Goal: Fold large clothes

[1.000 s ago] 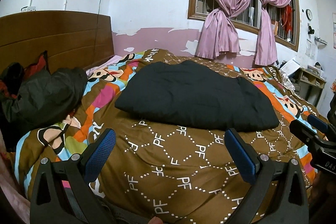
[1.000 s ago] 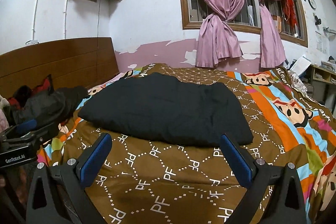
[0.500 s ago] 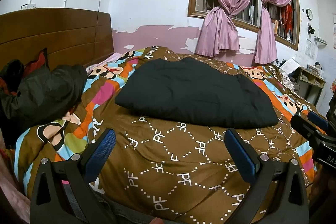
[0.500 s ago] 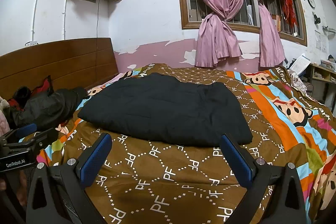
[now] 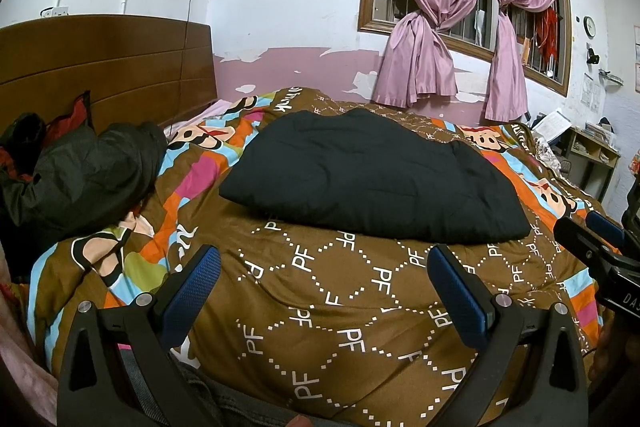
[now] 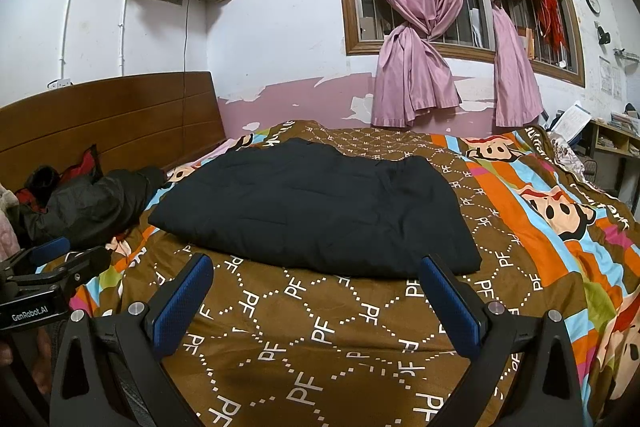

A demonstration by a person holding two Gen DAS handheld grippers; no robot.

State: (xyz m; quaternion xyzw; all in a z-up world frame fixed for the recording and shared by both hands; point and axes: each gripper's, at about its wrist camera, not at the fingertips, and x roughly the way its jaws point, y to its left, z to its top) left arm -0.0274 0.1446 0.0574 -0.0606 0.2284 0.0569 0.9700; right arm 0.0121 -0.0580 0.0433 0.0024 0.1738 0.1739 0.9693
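A black padded garment [image 5: 372, 175] lies folded into a flat rectangle on the brown patterned bedspread [image 5: 340, 307]; it also shows in the right wrist view [image 6: 316, 207]. My left gripper [image 5: 324, 263] is open and empty, held above the bedspread short of the garment's near edge. My right gripper [image 6: 316, 267] is open and empty, also short of the near edge. Each gripper shows at the edge of the other's view: the right one [image 5: 600, 247] and the left one [image 6: 48, 267].
A dark crumpled jacket pile [image 5: 84, 175] lies at the left by the wooden headboard [image 5: 108, 67]. Pink curtains [image 5: 440, 27] hang at the window behind the bed. A shelf with papers [image 5: 588, 155] stands at the right.
Both grippers have drifted back slightly from the garment and stayed open. The folded garment has not moved.
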